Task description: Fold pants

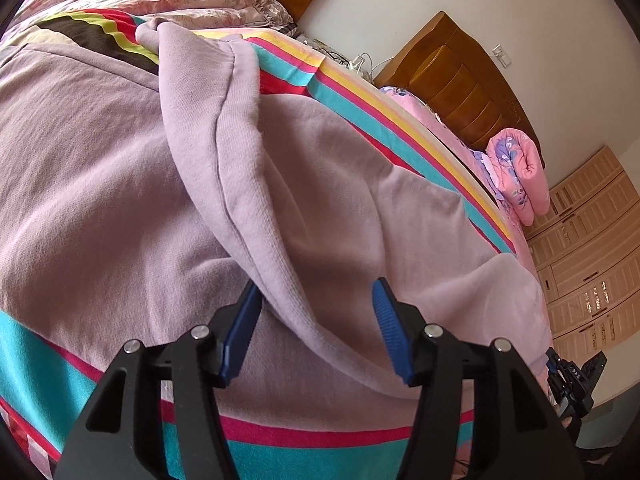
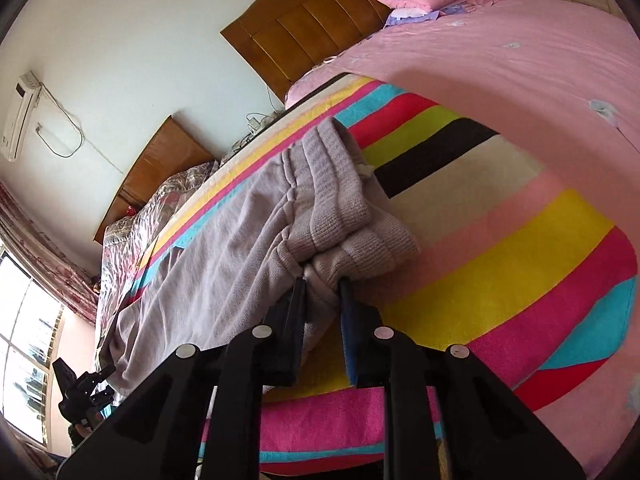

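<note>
Pants (image 2: 240, 232) on striped blanket (image 2: 500, 248); cuff in right hand-held gripper (image 2: 322, 280)

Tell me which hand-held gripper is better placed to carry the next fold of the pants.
Probably the right hand-held gripper: its jaws are pinched on the ribbed cuffs of the pants. The left hand-held gripper is open, cloth lying loose between its fingers.

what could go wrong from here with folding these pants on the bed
1. The left gripper stands open around a raised fold of the lilac pants; if it closes off-centre it may catch only one layer.
2. The right gripper pinches just the edge of the ribbed waistband, so a pull could slip it free.
3. The pants lie bunched on the striped blanket, which might get pinched too.
</note>
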Demonstrator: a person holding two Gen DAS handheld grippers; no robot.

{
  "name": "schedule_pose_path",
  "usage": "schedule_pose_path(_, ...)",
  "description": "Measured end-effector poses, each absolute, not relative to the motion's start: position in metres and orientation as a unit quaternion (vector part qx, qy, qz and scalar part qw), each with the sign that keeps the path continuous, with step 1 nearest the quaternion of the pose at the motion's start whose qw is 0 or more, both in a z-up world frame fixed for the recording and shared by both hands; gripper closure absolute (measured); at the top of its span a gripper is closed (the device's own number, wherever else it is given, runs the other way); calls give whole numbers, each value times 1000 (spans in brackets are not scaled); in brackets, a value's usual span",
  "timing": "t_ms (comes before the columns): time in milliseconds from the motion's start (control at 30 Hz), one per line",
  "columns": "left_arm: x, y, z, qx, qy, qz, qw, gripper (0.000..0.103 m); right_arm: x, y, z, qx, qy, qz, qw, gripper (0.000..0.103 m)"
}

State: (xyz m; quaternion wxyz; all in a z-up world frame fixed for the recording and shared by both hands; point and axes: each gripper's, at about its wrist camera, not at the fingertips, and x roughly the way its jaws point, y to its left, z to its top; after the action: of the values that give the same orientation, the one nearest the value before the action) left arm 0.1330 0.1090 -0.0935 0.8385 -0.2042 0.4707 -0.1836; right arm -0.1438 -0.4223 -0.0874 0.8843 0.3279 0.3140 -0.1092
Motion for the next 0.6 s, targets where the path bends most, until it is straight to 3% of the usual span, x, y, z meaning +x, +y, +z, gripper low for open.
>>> schedule_pose_path(133, 135, 102, -100, -187, 480, -192, 835, 45, -145, -429, -127, 349, 375, -140, 847, 85)
schedule_pose_path(167, 135, 102, -100, -190, 476, -194, 836, 44, -146, -431, -133, 361, 358, -137, 850, 86)
schedule_pose_path(233, 137, 103, -100, -195, 480, -193, 833, 44, -146, -433, -130, 369, 360, -138, 846, 79)
schedule_pose_path(267, 135, 105, -100, -197, 481, -193, 832, 44, -147, -433, -126, 361, 361, -157, 845, 61)
schedule_pose_path(300, 134, 106, -100, -197, 481, -194, 832, 42, -150, -433, -119, 353, 354, -171, 849, 50)
schedule_pose_path(433, 134, 111, -101, -204, 480, -190, 832, 41, -155, -427, -96, 361, 319, -128, 867, 52)
schedule_pose_path(600, 135, 115, -102, -217, 476, -190, 831, 40, -131, -418, -111, 382, 359, -102, 846, 62)
